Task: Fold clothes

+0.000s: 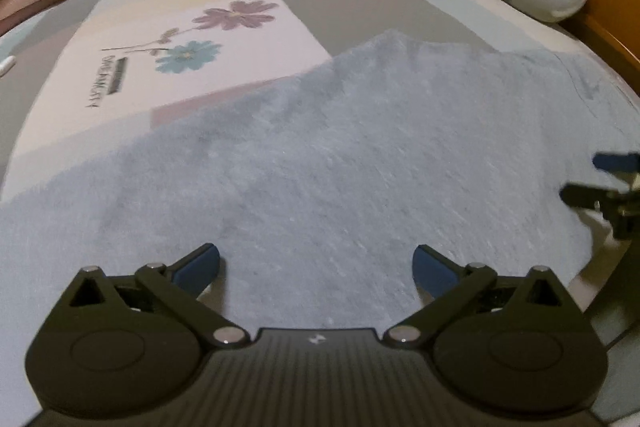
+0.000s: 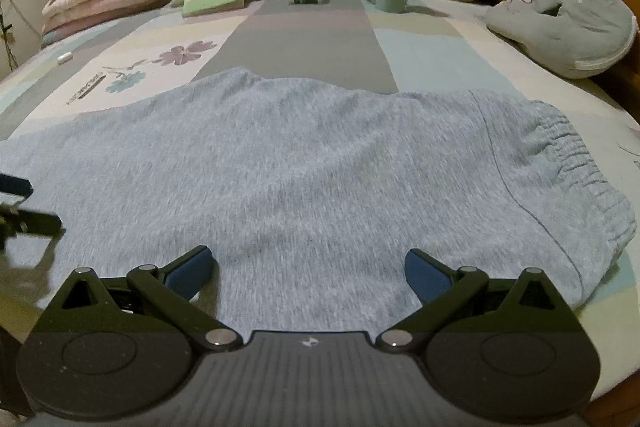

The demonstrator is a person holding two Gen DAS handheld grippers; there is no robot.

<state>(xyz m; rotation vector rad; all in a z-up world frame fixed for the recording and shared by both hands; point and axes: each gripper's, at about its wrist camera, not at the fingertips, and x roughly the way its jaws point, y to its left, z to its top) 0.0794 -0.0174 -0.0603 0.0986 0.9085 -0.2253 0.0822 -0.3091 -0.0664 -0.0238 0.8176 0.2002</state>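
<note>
both the left gripper (image 1: 316, 269) and right gripper (image 2: 310, 269) hang with jaws spread wide and empty over the near edge of the grey-blue trousers (image 2: 320, 167), which lie flat ahead of them across the bed (image 2: 304, 39), seemingly placed to pinch that edge for a fold

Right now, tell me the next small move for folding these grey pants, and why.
Probably lower both grippers onto the near edge of the grey pants and pinch it: the left gripper and right gripper are open above flat fabric, holding nothing.
</note>
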